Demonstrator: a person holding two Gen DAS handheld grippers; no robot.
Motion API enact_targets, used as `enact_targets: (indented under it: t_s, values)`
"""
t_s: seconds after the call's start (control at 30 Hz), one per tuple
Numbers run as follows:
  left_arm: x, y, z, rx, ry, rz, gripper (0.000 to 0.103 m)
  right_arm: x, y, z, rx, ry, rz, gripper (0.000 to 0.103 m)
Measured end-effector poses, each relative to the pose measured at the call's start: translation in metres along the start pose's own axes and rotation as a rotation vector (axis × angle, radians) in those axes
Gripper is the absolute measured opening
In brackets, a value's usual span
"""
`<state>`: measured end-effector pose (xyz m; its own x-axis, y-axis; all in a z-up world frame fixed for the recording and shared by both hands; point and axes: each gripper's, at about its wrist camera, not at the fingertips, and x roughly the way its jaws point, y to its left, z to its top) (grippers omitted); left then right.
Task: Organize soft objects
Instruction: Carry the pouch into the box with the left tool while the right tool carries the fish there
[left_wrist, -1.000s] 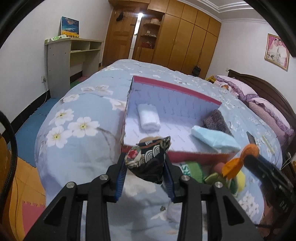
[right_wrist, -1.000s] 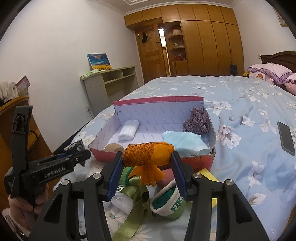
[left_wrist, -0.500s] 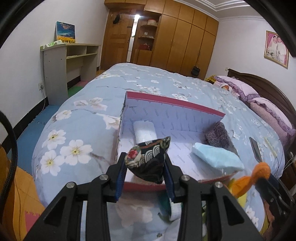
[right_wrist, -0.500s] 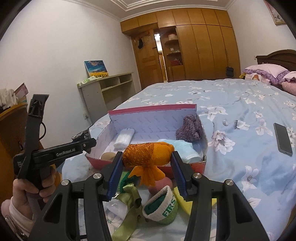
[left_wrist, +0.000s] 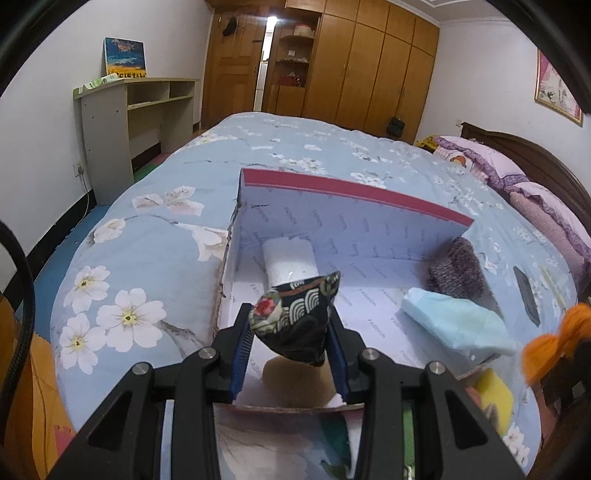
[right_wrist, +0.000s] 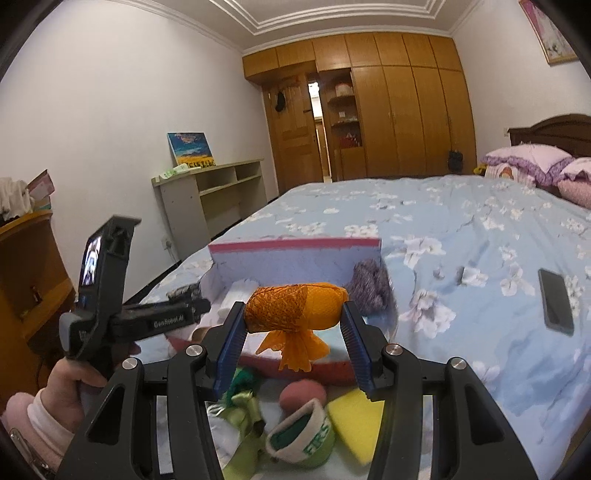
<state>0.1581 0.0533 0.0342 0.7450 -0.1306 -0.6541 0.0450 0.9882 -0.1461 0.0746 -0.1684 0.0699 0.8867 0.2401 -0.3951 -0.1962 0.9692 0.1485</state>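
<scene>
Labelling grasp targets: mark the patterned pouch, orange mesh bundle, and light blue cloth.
patterned pouch (left_wrist: 295, 314): left wrist view, middle of its dark fabric.
orange mesh bundle (right_wrist: 295, 306): right wrist view, centre of its body.
light blue cloth (left_wrist: 456, 325): left wrist view, top face.

Open box (left_wrist: 354, 206): I see bare floor at its middle, between the white roll (left_wrist: 290, 258) at left and blue cloth (left_wrist: 456, 326) and purple knit (left_wrist: 456, 269) at right.

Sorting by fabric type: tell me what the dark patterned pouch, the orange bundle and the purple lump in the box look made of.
Dark patterned pouch: printed woven cloth, matte.
Orange bundle: mesh netting, probably synthetic; the weave shows.
Purple lump: chunky knit yarn, fuzzy.
</scene>
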Motion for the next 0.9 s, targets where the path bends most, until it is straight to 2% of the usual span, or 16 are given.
enact_targets:
  t_s: [0.37, 0.6, 0.9]
  values:
    - [0.015, 0.001, -0.005, 0.01, 0.028, 0.023, 0.039, 0.027, -0.016, 0.015, -0.017, 0.013, -0.033, 0.052]
    - [0.014, 0.001, -0.007, 0.014, 0.032, 0.008, 0.051, 0.044, -0.017, 0.014, -0.032, 0.041, -0.032, 0.052]
    - [0.002, 0.007, -0.009, -0.014, 0.013, 0.029, 0.051, 0.063, -0.01, 0.008, -0.069, 0.089, -0.019, 0.052]
